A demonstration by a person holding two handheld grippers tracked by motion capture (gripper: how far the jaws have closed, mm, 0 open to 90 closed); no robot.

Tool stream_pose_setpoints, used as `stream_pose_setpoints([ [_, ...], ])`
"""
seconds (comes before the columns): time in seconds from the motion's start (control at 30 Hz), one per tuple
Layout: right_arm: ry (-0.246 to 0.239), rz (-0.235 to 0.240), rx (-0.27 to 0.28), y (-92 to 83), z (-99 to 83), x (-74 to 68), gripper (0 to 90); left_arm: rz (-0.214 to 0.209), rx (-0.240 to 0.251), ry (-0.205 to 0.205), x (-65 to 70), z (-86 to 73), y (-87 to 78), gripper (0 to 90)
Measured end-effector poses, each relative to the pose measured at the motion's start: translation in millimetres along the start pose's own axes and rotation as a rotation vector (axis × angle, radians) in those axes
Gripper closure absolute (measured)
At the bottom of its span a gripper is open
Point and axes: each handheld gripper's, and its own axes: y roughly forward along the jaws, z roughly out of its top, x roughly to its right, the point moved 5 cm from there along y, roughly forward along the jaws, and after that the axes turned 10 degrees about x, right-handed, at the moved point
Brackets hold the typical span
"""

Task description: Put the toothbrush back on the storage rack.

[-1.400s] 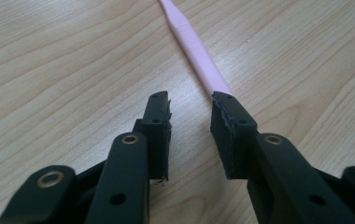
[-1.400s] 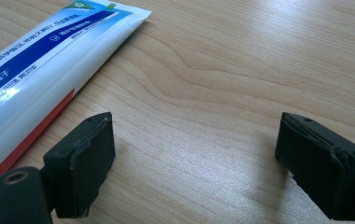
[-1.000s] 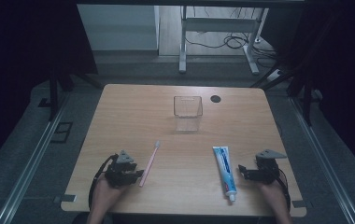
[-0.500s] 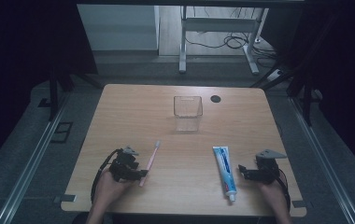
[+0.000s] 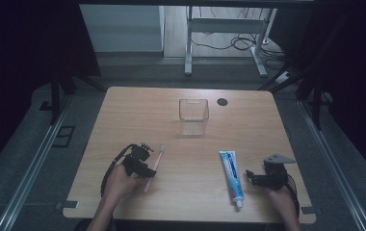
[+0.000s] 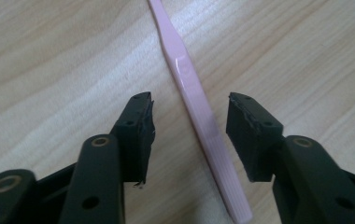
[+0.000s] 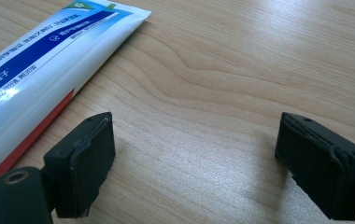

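Left gripper (image 6: 189, 133) now astride one toothbrush (image 6: 192, 102), closing, untouched; right gripper (image 7: 194, 163) apart.

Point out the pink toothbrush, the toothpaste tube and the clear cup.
pink toothbrush (image 6: 195, 108), left gripper view, on the handle between the open jaws.
toothpaste tube (image 5: 231, 174), high view, on the middle of the tube's body.
clear cup (image 5: 193, 117), high view, on its near wall.
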Motion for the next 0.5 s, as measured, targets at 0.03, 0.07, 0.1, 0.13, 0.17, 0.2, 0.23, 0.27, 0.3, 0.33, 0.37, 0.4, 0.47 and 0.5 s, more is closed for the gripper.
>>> stream_pose_setpoints([
  [0.03, 0.000, 0.000, 0.000, 0.0, 0.0, 0.0, 11.8, 0.008, -0.015, 0.013, 0.0, 2.6, 1.2, 53.5],
  [0.07, 0.000, 0.001, 0.000, 0.0, 0.0, 0.0, 11.8, 0.013, -0.026, 0.015, 1.1, 5.7, 3.2, 54.3],
  [0.1, -0.001, 0.001, 0.000, 0.0, 0.0, 0.0, 11.8, 0.015, -0.035, 0.019, 1.5, 7.6, 4.4, 55.4],
  [0.13, 0.000, 0.001, 0.000, 0.0, 0.0, 0.0, 11.8, 0.021, -0.047, 0.023, 2.0, 9.8, 6.1, 56.1],
  [0.17, -0.001, 0.000, 0.000, 0.0, 0.0, 0.0, 11.8, 0.028, -0.058, 0.027, 2.2, 11.9, 7.6, 58.1],
  [0.2, -0.001, 0.000, 0.000, 0.0, 0.0, 0.0, 11.8, 0.036, -0.070, 0.027, 2.2, 13.7, 9.1, 58.1],
  [0.23, -0.001, 0.001, 0.000, -0.1, 0.0, 0.1, 11.8, 0.043, -0.080, 0.027, 2.0, 15.3, 10.6, 59.5],
  [0.27, -0.001, 0.000, -0.001, -0.1, 0.0, 0.0, 11.8, 0.047, -0.087, 0.026, 1.8, 16.9, 11.9, 60.8],
  [0.3, -0.001, 0.000, -0.001, -0.1, 0.0, 0.0, 11.8, 0.049, -0.094, 0.027, 1.4, 18.2, 12.9, 60.8],
  [0.33, 0.000, 0.000, -0.001, -0.1, 0.0, 0.0, 11.8, 0.052, -0.101, 0.025, 1.4, 19.2, 14.1, 62.2],
  [0.37, 0.000, 0.000, -0.001, -0.1, 0.0, 0.0, 11.8, 0.055, -0.110, 0.024, 1.2, 19.9, 15.3, 63.0],
  [0.4, 0.000, 0.000, -0.001, -0.1, 0.0, 0.0, 11.8, 0.053, -0.129, 0.030, 0.7, 20.2, 15.9, 63.0],
  [0.47, 0.000, 0.000, -0.001, -0.1, 0.0, 0.0, 11.8, 0.058, -0.132, 0.025, 1.1, 21.9, 17.7, 64.8],
  [0.5, 0.000, 0.000, -0.001, -0.1, 0.0, 0.0, 11.8, 0.060, -0.146, 0.032, 0.3, 22.8, 17.7, 64.8],
])
